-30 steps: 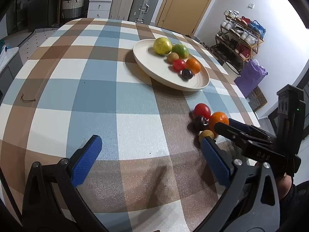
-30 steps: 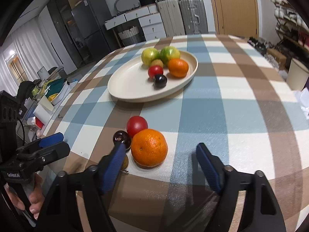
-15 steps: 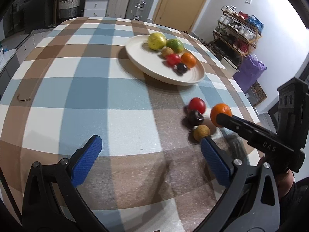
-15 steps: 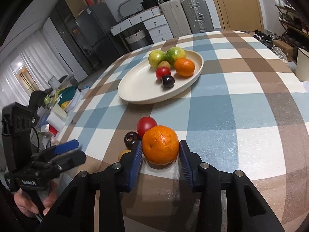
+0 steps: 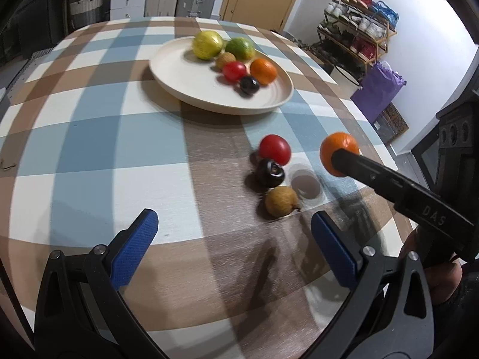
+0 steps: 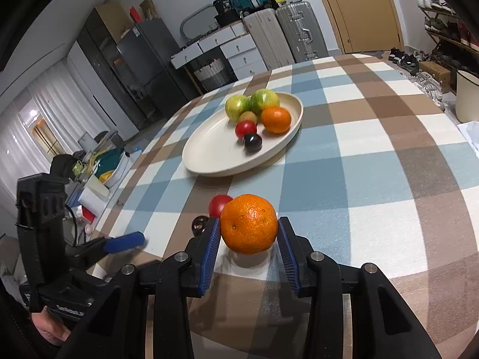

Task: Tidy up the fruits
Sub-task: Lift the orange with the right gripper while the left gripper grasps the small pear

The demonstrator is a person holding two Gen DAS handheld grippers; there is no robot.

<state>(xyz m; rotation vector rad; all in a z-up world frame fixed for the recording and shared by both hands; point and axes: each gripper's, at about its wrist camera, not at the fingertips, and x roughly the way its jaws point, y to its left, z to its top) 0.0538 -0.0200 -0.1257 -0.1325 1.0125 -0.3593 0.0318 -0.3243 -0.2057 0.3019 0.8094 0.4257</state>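
Observation:
My right gripper (image 6: 248, 239) is shut on an orange (image 6: 249, 228) and holds it above the checked tablecloth; it also shows in the left wrist view (image 5: 337, 151). A red tomato (image 5: 274, 149), a dark plum (image 5: 270, 172) and a small brown fruit (image 5: 281, 201) lie on the cloth beside it. A cream oval plate (image 5: 191, 89) farther back holds several fruits, among them an orange (image 5: 263, 71) and a yellow-green fruit (image 5: 207, 44). My left gripper (image 5: 233, 245) is open and empty, low over the cloth near the front edge.
The table edge (image 5: 386, 155) runs close to the right of the loose fruits. Suitcases (image 6: 287, 34) and drawers stand behind the table. A shoe rack (image 5: 359, 39) and a purple bag (image 5: 378, 89) are off to the right.
My right gripper closed on the orange and lifted it off the cloth. The left gripper drifted closer to the loose fruits and stayed open.

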